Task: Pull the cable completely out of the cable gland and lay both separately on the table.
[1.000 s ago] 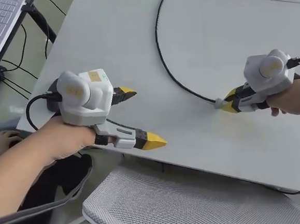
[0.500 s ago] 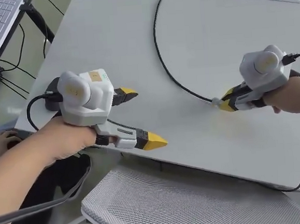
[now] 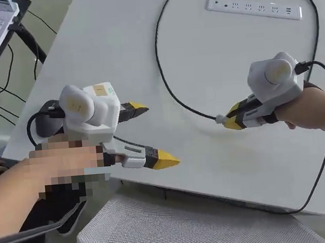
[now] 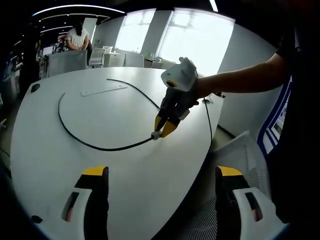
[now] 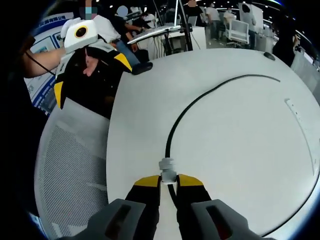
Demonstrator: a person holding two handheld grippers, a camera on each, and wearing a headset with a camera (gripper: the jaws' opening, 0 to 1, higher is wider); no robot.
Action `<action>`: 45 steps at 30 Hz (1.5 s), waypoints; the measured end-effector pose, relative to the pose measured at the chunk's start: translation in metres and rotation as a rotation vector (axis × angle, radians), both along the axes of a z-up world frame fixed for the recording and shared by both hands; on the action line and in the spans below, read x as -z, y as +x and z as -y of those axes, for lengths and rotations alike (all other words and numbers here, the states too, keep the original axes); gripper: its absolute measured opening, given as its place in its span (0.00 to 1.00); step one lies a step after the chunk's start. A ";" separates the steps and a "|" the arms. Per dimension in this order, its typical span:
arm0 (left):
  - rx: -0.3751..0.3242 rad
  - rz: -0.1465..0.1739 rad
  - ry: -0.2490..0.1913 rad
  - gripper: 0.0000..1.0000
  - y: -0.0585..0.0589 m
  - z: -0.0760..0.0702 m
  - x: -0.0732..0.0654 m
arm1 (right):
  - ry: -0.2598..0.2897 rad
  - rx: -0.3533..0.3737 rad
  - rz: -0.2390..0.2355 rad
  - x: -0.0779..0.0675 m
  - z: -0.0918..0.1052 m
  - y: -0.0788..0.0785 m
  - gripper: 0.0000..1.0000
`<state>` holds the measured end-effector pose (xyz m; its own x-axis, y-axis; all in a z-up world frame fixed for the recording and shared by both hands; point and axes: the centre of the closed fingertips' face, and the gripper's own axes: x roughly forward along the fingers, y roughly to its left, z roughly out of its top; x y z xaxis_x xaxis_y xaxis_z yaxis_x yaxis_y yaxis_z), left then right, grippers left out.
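Cable gland [image 5: 168, 170] sits at the tips of the right hand-held gripper [image 5: 169, 182], which pinches the cable [image 5: 200, 100] just behind it over the desk [image 3: 145, 44]. Its long axis points left. The left hand-held gripper [image 3: 152, 134] is spread, well apart.

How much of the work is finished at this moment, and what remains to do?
Nothing looks finished: the cable runs through the cable gland. In hand: the right tongs are shut on the gland, low over the table. The left tongs are open and hold nothing. Left to do: pull the cable fully out, then lay both apart on the table.
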<state>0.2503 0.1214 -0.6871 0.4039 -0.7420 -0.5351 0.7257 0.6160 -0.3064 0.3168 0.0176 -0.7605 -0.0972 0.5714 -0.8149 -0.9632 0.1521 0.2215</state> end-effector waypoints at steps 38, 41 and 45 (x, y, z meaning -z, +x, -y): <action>0.163 0.045 -0.073 0.83 0.026 0.071 -0.020 | 0.063 -0.129 0.050 -0.091 -0.008 -0.053 0.05; 0.186 0.044 -0.071 0.80 0.023 0.078 -0.018 | 0.066 -0.136 0.046 -0.095 -0.008 -0.058 0.05; 0.216 0.052 -0.082 0.74 0.019 0.084 -0.018 | 0.063 -0.151 0.051 -0.095 -0.008 -0.060 0.05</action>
